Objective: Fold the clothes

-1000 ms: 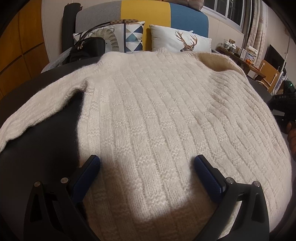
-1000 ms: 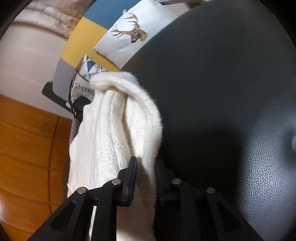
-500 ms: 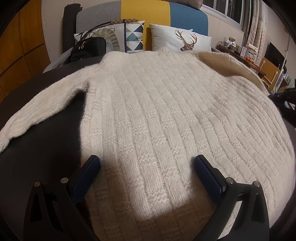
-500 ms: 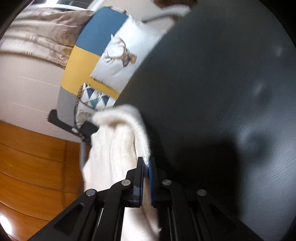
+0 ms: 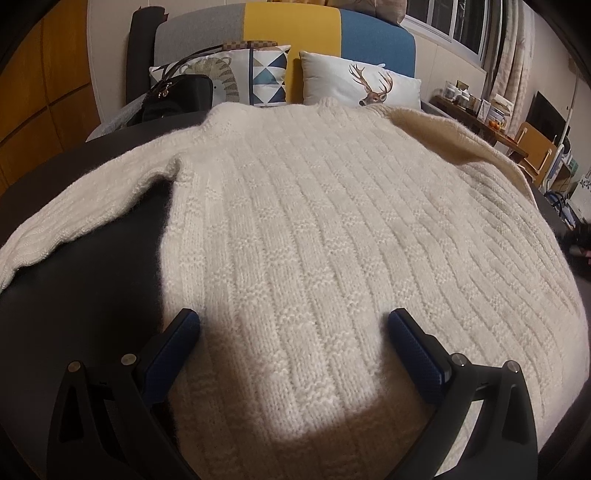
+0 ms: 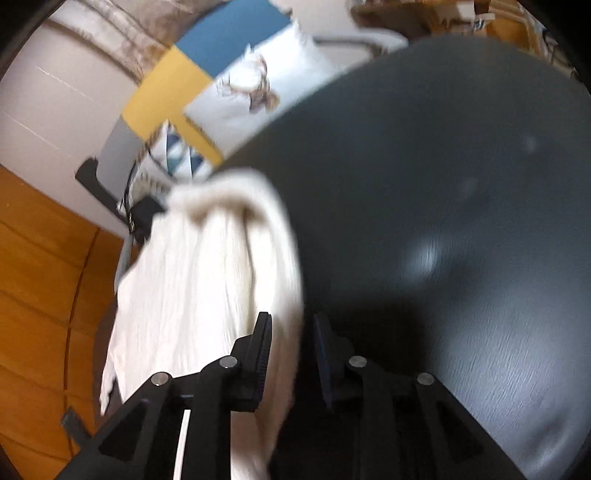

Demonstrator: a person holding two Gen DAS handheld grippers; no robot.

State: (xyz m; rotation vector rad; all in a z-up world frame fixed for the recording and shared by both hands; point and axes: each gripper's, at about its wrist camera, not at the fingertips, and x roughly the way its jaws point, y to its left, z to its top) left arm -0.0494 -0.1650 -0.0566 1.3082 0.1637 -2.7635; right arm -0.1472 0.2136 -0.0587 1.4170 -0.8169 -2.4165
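Note:
A cream knitted sweater lies spread on a dark round table. Its left sleeve stretches out to the left; its right sleeve is folded in over the body. My left gripper is open, its blue-padded fingers hovering over the sweater's lower part. In the blurred right wrist view the sweater's edge hangs between the fingers of my right gripper, which stands partly open with a gap around the cloth.
Behind the table stands a grey, yellow and blue sofa with a deer pillow, a patterned pillow and a black handbag. A cluttered desk and chair stand at the right. Bare tabletop fills the right wrist view.
The right gripper was shut on the sweater's edge half a second ago and has now opened. The right sleeve has been laid over the body. The left gripper has stayed open in place.

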